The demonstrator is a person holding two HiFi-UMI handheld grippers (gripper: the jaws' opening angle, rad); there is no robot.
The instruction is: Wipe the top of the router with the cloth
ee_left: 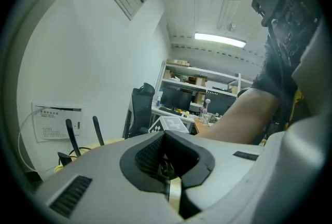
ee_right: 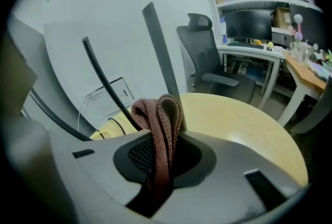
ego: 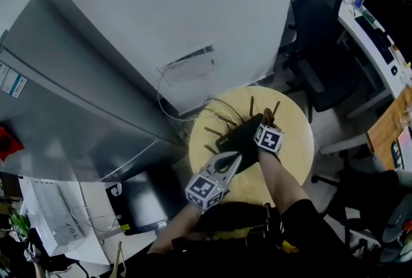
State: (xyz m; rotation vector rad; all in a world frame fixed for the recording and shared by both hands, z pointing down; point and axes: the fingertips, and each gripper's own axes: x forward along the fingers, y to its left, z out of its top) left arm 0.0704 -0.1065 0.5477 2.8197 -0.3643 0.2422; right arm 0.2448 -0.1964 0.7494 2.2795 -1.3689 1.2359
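Yellow table (ego: 295,121) holds router (ego: 239,139), beside right hand-held gripper (ee_right: 162,168) clamping cloth (ee_right: 160,124).

Ribbed brown woven cloth (ee_right: 160,125), matt black router (ego: 241,139), smooth pale wooden table (ego: 295,136)

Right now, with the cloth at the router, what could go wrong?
The antennas stand upright close round the right gripper, so a sweep may knock them. Only a narrow fold of cloth sits between its fingers and might slip out. A cable runs from the table toward the wall; shoving the router could tug it.
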